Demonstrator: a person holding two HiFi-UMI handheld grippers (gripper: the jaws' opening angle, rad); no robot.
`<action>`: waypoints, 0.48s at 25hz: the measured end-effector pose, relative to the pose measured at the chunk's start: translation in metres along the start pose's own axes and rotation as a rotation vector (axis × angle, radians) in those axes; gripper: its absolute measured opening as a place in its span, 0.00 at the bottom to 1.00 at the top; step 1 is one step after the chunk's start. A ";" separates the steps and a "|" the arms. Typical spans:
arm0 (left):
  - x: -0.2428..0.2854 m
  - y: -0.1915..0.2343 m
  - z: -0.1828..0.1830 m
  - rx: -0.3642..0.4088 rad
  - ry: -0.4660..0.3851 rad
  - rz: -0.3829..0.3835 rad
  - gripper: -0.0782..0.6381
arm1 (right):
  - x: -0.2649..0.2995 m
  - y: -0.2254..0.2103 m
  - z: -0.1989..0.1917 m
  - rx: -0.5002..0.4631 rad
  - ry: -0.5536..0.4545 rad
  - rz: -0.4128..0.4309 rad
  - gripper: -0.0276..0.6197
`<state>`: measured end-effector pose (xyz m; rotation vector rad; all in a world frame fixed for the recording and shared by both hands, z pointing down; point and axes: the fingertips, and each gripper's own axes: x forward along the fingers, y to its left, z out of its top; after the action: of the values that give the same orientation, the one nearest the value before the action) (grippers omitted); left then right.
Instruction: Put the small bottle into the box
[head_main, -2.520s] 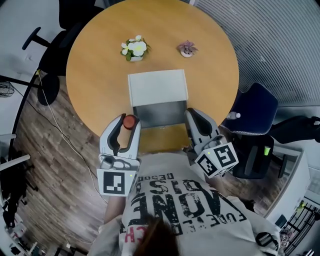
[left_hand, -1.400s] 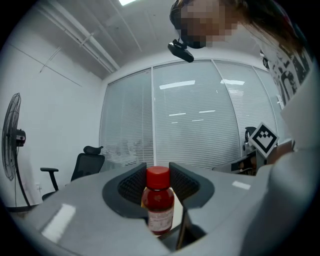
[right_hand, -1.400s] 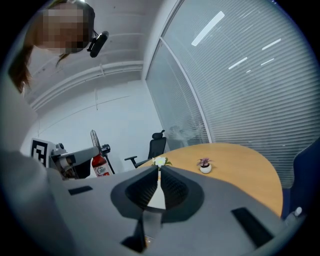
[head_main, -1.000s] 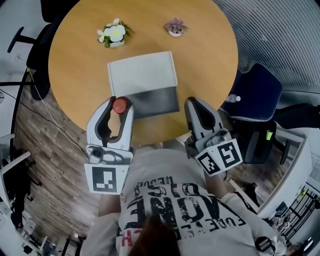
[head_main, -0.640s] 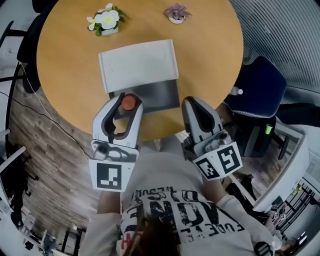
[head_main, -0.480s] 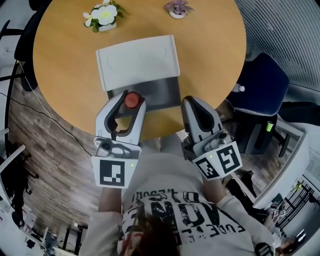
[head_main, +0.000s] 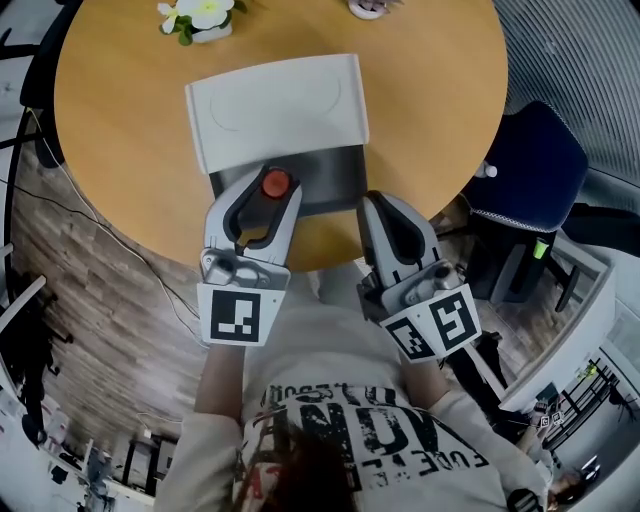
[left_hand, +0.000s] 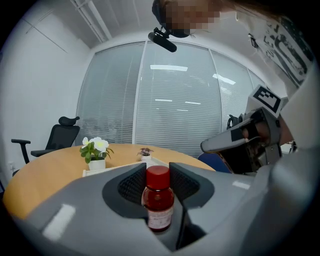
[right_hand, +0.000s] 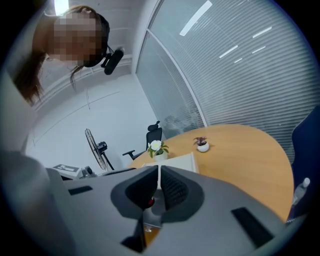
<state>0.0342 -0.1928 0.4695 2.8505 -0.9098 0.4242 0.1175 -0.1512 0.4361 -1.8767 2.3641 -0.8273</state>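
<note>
Now the left gripper (head_main: 271, 195) is pinching the small bottle (left_hand: 159, 199) upright, its two pads pressing in on either side of the red cap and neck. From the head view, the cap is showing over the near left part of the dark interior of the box (head_main: 335, 178), whose white lid (head_main: 275, 105) is lying open on the far side. To the right, the right gripper (head_main: 386, 206) is hanging empty over the near edge of the table (head_main: 120, 130), just beside the box's near right corner, its fingers pressed almost together with only a slit between them. A white-flowered pot plant (left_hand: 95, 150) and a smaller purple plant (right_hand: 202, 144) are standing well beyond the box, toward the table's far side.
</note>
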 end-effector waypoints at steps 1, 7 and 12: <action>0.001 -0.001 -0.005 -0.005 0.011 -0.002 0.32 | 0.000 0.000 -0.001 0.003 0.002 -0.001 0.08; 0.008 -0.002 -0.027 -0.028 0.054 -0.003 0.32 | 0.004 -0.004 -0.008 0.014 0.012 -0.010 0.08; 0.012 -0.005 -0.035 -0.039 0.072 -0.006 0.32 | 0.006 -0.003 -0.009 0.015 0.014 -0.010 0.08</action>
<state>0.0382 -0.1887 0.5065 2.7823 -0.8869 0.4991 0.1159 -0.1531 0.4474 -1.8856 2.3514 -0.8591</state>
